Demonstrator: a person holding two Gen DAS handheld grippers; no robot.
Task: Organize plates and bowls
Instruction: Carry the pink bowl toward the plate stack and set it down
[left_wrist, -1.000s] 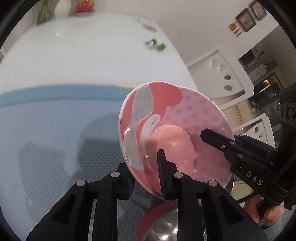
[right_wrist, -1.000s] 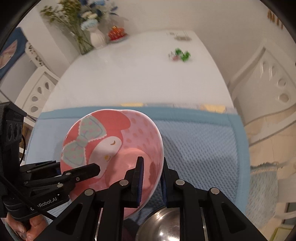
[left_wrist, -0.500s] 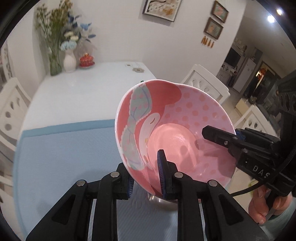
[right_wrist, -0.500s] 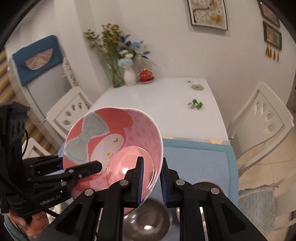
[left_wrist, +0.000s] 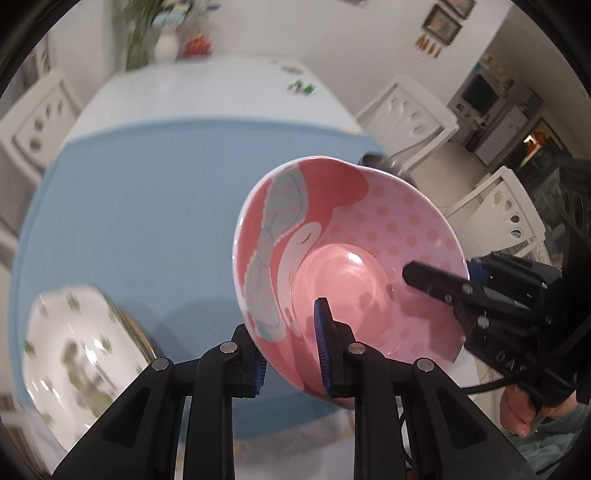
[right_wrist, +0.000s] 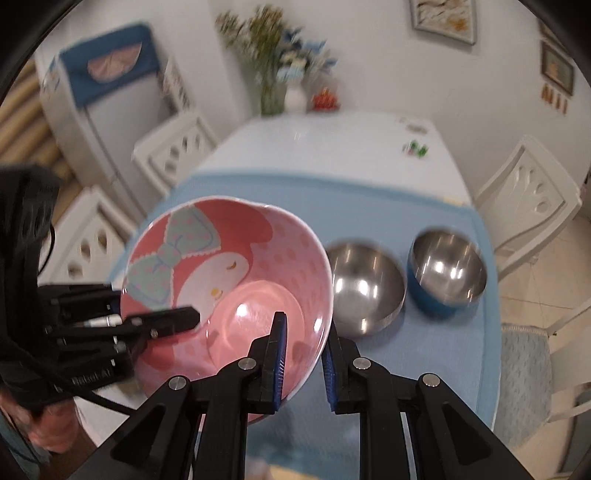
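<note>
Left wrist view shows my left tongs (left_wrist: 290, 354) clamped on the near rim of the pink cartoon-printed bowl (left_wrist: 354, 258), my right tongs (right_wrist: 301, 360) pinching its opposite rim. Together we have carried it off the two steel bowls (right_wrist: 364, 284), over the blue mat on the desk (left_wrist: 122, 206), toward the white floral dish (left_wrist: 74, 350); I judge a set-down comes next.

Both grippers are matte black plastic: the left gripper (left_wrist: 291, 354) and right gripper (right_wrist: 303, 360) have blue ribbed pads, silver screws along the finger arms, white lettering (too blurry to read) and a black cable beside the pink bowl (right_wrist: 229, 280).
</note>
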